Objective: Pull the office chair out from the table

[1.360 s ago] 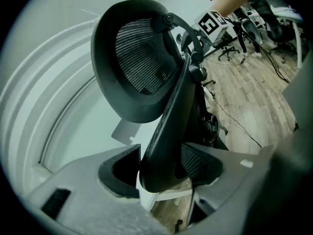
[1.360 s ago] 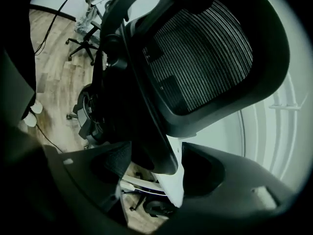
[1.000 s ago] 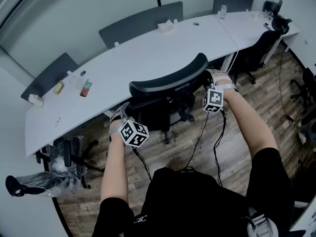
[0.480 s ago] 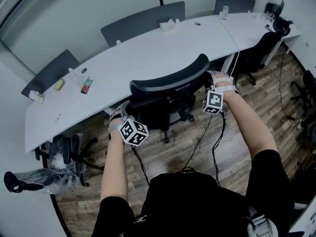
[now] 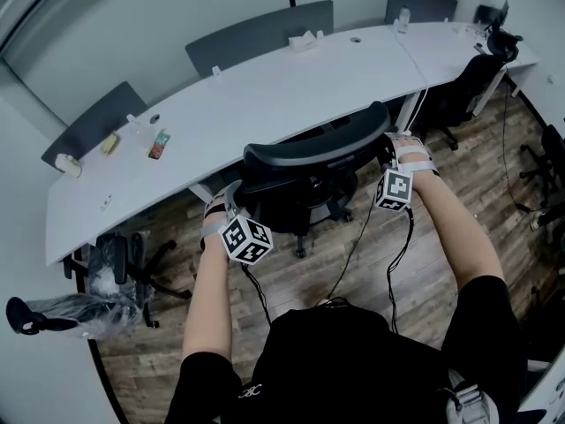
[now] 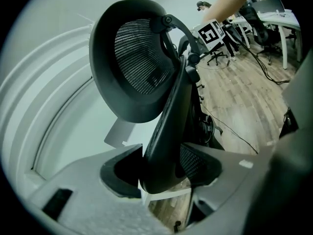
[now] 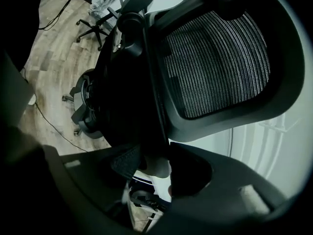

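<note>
The black mesh-backed office chair (image 5: pixel 309 154) stands in front of the long white table (image 5: pixel 265 95), its backrest just clear of the table's edge. My left gripper (image 5: pixel 235 198) is shut on the left edge of the backrest frame, and my right gripper (image 5: pixel 389 147) is shut on its right edge. In the left gripper view the curved black frame (image 6: pixel 168 116) runs down between the jaws of the left gripper (image 6: pixel 164 173), with the mesh backrest (image 6: pixel 137 58) above. In the right gripper view the right gripper (image 7: pixel 152 164) clamps the frame below the mesh (image 7: pixel 215 58).
A second chair (image 5: pixel 128 268) sits under the table at the left, beside a plastic-wrapped bundle (image 5: pixel 62 316). Another black chair (image 5: pixel 463 87) stands at the right. Grey dividers (image 5: pixel 256 34) line the table's far side. Small items (image 5: pixel 157 144) lie on the table. Cables (image 5: pixel 353 246) trail over the wood floor.
The chair and both grippers have moved back toward me, away from the table. The backrest, which overlapped the table's edge before, now stands off it.
</note>
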